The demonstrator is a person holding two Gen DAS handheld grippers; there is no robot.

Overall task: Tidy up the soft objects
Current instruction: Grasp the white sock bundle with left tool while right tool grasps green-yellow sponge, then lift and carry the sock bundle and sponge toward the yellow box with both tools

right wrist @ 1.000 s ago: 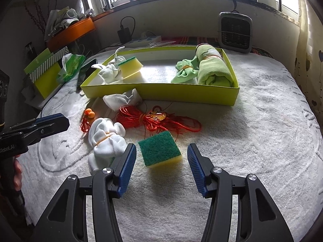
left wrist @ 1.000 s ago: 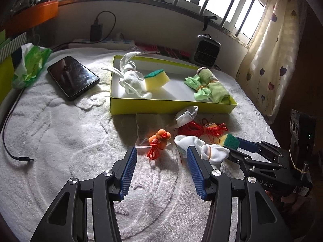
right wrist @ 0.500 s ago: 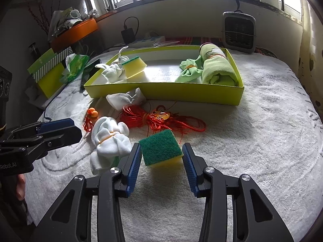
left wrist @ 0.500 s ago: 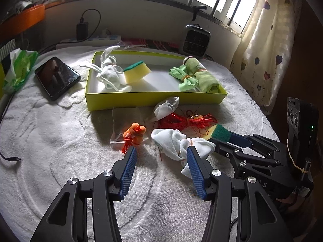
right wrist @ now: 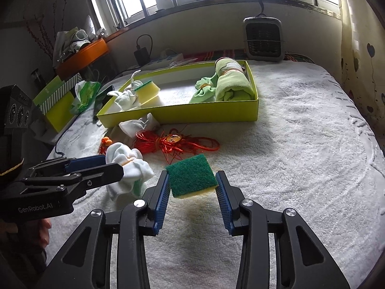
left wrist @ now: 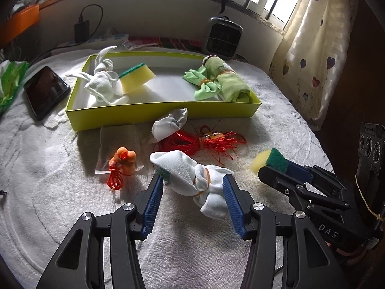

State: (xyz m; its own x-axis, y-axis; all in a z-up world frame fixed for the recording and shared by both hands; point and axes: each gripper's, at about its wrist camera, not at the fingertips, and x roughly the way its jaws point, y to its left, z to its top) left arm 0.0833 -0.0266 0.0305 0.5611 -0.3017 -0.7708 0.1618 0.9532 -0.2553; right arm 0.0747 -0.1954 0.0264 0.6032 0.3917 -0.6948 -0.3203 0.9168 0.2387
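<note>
My right gripper (right wrist: 192, 187) is shut on a green-and-yellow sponge (right wrist: 190, 178) and holds it above the white towel; it also shows in the left wrist view (left wrist: 269, 160). My left gripper (left wrist: 192, 192) is open, its jaws either side of a white sock bundle (left wrist: 192, 175) tied with a rubber band, lying on the towel. The yellow-green box (left wrist: 154, 115) behind holds a white bundle (left wrist: 103, 84), a sponge (left wrist: 136, 77), a green bow (left wrist: 204, 82) and a rolled green towel (left wrist: 231, 82).
In front of the box lie a white pouch (left wrist: 170, 125), red cord (left wrist: 202, 142), and orange earplugs (left wrist: 122, 161) on a plastic bag. A phone (left wrist: 45, 91) lies left. A small fan (left wrist: 223, 37) stands behind the box. A curtain (left wrist: 312, 48) hangs right.
My right gripper closed on the sponge and lifted it off the towel. My left gripper moved forward and right until its open jaws flank the white sock bundle.
</note>
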